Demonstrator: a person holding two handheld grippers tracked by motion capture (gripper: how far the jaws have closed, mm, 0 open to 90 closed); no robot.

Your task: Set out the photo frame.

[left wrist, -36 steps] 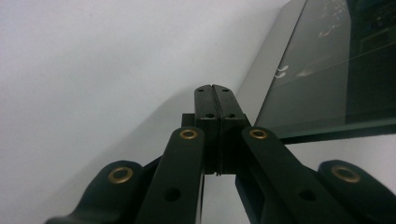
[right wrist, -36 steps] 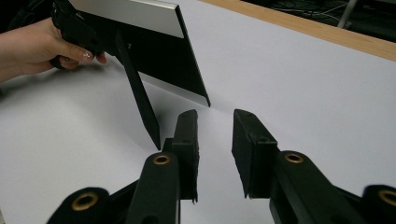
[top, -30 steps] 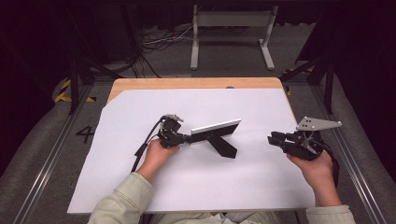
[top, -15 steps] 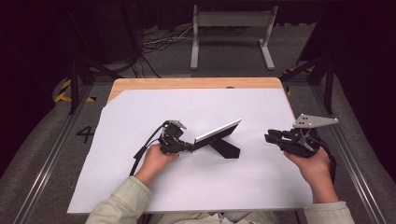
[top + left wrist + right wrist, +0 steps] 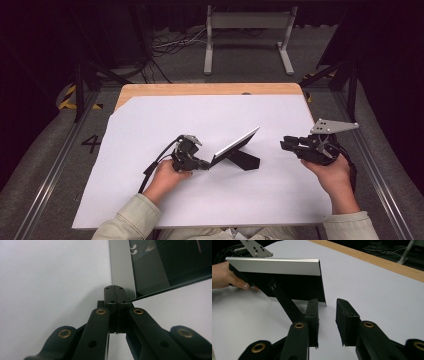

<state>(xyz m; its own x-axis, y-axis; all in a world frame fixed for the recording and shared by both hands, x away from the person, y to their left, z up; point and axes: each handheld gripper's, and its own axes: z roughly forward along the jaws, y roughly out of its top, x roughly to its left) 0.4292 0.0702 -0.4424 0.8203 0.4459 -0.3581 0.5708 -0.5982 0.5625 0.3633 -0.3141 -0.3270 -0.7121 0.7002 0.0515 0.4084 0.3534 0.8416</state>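
Left gripper (image 5: 200,163) clamped on the photo frame's (image 5: 235,146) lower-left corner, mid-table, stand leg down. Frame's long edge runs up-right toward the right gripper (image 5: 287,145), jaws apart, empty, near but clear of its far end.

The left tool (image 5: 115,293) had its black jaws pressed together, pinching the lower corner of a tilted picture frame (image 5: 122,267) with a silver border and dark glass, above the white counter (image 5: 50,277).
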